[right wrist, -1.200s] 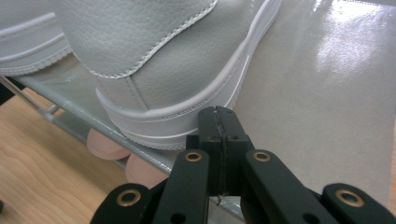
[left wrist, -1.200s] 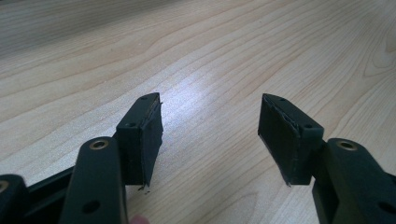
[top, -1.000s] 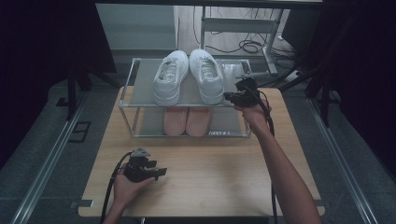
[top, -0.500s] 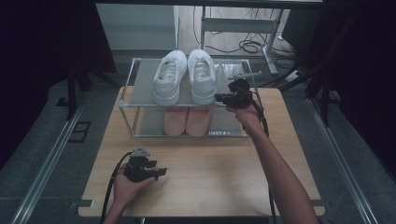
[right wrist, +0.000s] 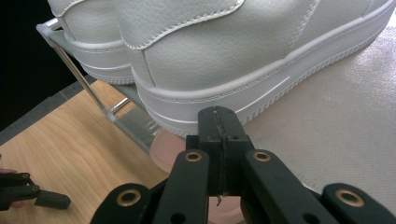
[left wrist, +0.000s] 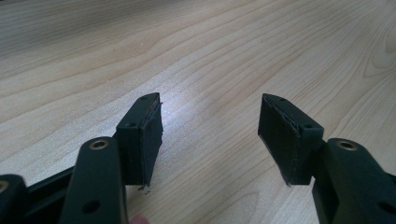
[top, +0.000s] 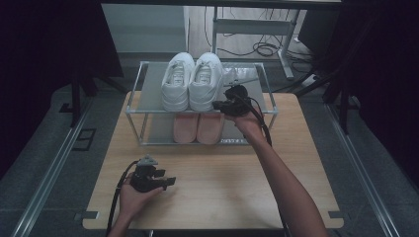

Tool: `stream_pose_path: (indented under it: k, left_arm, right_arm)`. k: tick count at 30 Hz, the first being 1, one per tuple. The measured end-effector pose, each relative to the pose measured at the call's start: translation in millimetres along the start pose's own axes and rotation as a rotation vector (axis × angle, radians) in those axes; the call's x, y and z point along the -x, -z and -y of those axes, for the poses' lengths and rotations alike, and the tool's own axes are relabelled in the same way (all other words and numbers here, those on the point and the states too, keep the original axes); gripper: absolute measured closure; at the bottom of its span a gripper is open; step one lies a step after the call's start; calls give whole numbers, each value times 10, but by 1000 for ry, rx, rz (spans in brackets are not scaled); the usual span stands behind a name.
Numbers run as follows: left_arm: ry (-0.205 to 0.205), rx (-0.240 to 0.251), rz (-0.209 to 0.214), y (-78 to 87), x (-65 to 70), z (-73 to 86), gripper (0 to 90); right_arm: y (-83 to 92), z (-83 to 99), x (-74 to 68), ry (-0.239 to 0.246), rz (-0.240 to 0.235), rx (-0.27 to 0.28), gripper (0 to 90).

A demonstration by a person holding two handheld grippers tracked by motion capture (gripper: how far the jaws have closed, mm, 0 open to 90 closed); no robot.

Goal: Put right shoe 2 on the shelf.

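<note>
A pair of white sneakers sits on the top shelf of a metal rack [top: 148, 94], the left one [top: 177, 81] beside the right one [top: 205, 81]. A pink pair [top: 197, 128] rests on the lower shelf. My right gripper [top: 216, 105] is shut with nothing between its jaws. In the right gripper view its tip [right wrist: 219, 123] presses against the sole of the right sneaker [right wrist: 224, 51] near the heel, above the shelf mat [right wrist: 336, 135]. My left gripper [top: 170, 181] rests low over the wooden table [top: 222, 187], open and empty [left wrist: 210, 135].
The rack stands at the table's far edge and takes up its middle width. Bare wood lies between the rack and the near edge. Cables [top: 262, 49] and a metal frame are on the floor behind. Dark floor surrounds the table.
My right gripper has moved left along the top shelf, and the right white sneaker has slid left against its mate. The left gripper has stayed where it was.
</note>
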State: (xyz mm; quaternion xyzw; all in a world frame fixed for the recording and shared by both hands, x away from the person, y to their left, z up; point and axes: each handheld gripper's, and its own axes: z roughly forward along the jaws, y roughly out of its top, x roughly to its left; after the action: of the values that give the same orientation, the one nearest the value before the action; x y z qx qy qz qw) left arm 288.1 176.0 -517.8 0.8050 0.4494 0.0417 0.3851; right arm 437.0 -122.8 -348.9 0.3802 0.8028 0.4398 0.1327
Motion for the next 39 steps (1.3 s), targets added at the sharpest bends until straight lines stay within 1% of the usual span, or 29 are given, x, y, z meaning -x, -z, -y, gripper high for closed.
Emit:
stream_pose_path:
  k: [3,7,12,13,14,15,16,17,18,19,20,21,22,23,24,25,26,29,30,31,32,33,34,35,39]
  left_arm:
    - [0,-1,0,-2,0,0,403]
    - [1,4,-1,11,-6,0,403]
    - [-2,1,-2,8,-6,1,403]
    - [-2,1,-2,8,-6,1,403]
    - [-3,-1,-2,4,0,0,403]
    - [-3,-1,-2,4,0,0,403]
    - [-3,-2,-1,1,3,-1,403]
    - [-3,-2,-1,1,3,-1,403]
    - [-2,-3,-4,-4,6,-1,403]
    - [-2,-3,-4,-4,6,-1,403]
    - [-2,-2,-4,-8,7,0,403]
    - [-2,-3,-6,-12,11,0,403]
    - [-1,-6,-5,-12,14,-1,403]
    - [-1,-6,-5,-12,14,-1,403]
    - [-3,-7,-6,-14,16,-1,403]
    - [-3,-7,-6,-14,16,-1,403]
    - [-5,-7,-5,-14,17,-1,403]
    - [-4,-5,-5,-18,20,0,403]
    - [-8,-9,-4,-21,18,1,403]
    - [-8,-9,-4,-21,18,1,403]
    - [-5,-11,-7,-27,21,1,403]
    - [-5,-11,-7,-27,21,1,403]
    - [-3,-13,-7,-33,25,1,403]
    - [-3,-13,-7,-33,25,1,403]
    - [-8,-17,-10,-43,35,2,403]
  right_arm:
    - [6,8,12,-4,-6,-1,899]
    - [46,22,32,-10,-8,21,899]
    - [199,72,66,-8,-6,50,898]
    - [199,72,66,-8,-6,50,898]
    - [270,111,83,-4,-7,64,897]
    - [270,111,83,-4,-7,64,897]
    - [349,163,102,-3,-10,79,896]
    - [349,163,102,-3,-10,79,896]
    - [429,223,123,0,-11,94,896]
    - [429,223,123,0,-11,94,896]
    - [469,255,134,0,-11,102,896]
    - [547,322,154,1,-17,110,896]
    - [586,358,162,2,-18,114,896]
    - [586,358,162,2,-18,114,896]
    - [662,437,177,5,-21,126,895]
    - [700,481,184,3,-24,132,895]
    - [700,481,184,3,-24,132,895]
    - [806,639,216,2,-35,147,895]
    - [865,764,244,1,-37,148,894]
    - [865,764,244,1,-37,148,894]
    - [920,903,268,-1,-34,147,894]
    - [920,903,268,-1,-34,147,894]
    - [964,1050,295,-4,-34,145,894]
    - [964,1050,295,-4,-34,145,894]
    - [1027,1343,324,-7,-25,125,891]
